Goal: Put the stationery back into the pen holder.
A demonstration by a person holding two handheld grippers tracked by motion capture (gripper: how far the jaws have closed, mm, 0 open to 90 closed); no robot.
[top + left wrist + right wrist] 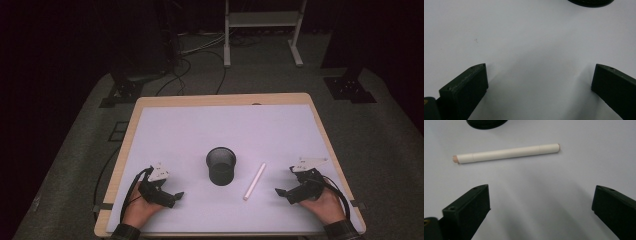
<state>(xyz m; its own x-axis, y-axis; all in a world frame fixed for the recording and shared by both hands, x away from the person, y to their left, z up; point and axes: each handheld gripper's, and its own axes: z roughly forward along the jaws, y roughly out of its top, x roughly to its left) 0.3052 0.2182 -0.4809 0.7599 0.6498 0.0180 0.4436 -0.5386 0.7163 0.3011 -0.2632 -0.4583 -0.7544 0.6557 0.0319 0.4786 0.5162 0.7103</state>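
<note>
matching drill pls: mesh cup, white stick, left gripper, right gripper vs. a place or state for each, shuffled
Things:
1. mesh cup
2. white stick
3. left gripper
4. right gripper

Places or states:
A. open, just right of the stick
B. upright at mid-table
C. lying flat between the cup and a gripper
D. open, near the table's left front edge

Pairs: 1-B, 2-C, 3-D, 4-A
</note>
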